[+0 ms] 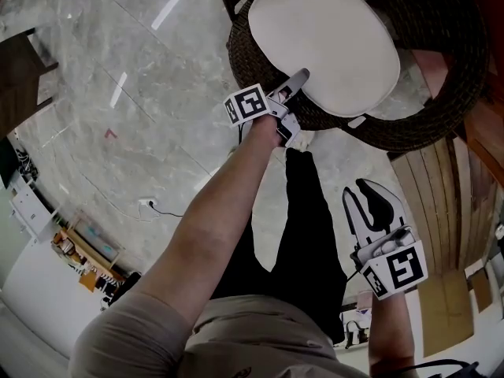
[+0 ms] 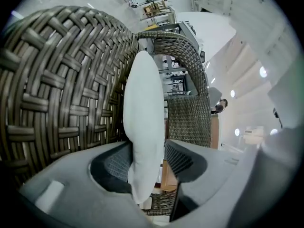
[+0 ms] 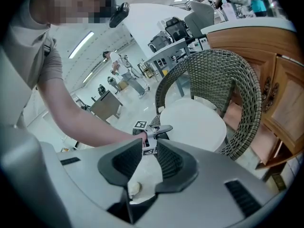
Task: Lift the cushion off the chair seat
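The left gripper [image 1: 298, 81], held at the end of the person's outstretched left arm [image 1: 205, 227], reached the near edge of the cushion [image 1: 323, 42]; its marker cube [image 1: 246, 103] faced up towards the head camera. In the left gripper view the jaws straddled the cushion's rim, seen edge-on as a pale band running up between them, with the dark ribbed pads [image 2: 114, 163] touching it on both sides – a grasp on the cushion rather than a loose hover. The cushion itself, white and roughly oval, lay flat on the seat of a round, dark wicker chair [image 1: 425, 124], covering most of the seat, with the woven rim showing all around it; the chair's woven back curved up behind. Below the chair, grey marble floor [image 1: 118, 93] spread out to the left, and the person's black trousers [image 1: 303, 235] ran down the middle of the head view. Further right, the right gripper [image 1: 361, 199] hung well apart from the chair, low in the view and pointing towards it; its jaws stood apart with nothing between them – only floor showed through the gap. Its own marker cube [image 1: 403, 268] sat just behind the jaws; at the far right, in the right gripper view, stood a wooden cabinet [image 3: 285, 103] just beside the chair.
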A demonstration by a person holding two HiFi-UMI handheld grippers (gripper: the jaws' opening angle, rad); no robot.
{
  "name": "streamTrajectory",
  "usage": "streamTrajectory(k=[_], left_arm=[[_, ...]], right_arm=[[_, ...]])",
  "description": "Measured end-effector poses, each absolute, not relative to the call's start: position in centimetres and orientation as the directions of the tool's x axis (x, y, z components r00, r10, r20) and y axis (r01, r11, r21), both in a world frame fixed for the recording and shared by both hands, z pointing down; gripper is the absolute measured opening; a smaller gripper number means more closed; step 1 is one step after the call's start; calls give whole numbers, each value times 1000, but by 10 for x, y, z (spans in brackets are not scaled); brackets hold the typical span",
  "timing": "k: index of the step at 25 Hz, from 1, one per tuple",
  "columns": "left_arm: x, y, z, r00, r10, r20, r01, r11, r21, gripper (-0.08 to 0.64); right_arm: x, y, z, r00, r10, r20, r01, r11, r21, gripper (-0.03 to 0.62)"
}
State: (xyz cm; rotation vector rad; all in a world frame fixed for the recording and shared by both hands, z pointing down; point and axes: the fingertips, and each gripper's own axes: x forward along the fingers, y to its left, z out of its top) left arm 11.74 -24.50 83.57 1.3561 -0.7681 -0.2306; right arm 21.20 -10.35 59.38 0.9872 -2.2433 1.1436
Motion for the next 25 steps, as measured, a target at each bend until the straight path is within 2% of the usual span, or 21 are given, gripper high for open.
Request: streamTrajectory(k=[8,10,11,25], left_arm=[[138,-279,836,759,-573,310,-242,194,951,200],[139,-288,838,751,-566,339,-279,194,941,124],[138,-288,838,751,-562,348,-289,193,937,114],[135,-282,815,748,-580,323,-279,166,946,69]], right_arm=[[209,-100,601,-656,-391,646,-752,404,-520,106],[210,-99,601,-655,-394,645,-753,403,-520,106],[211,-98,601,-655,-395,644,-754,401,-520,106],[213,-96,592,-650,-414,637,-758,414,-505,103]])
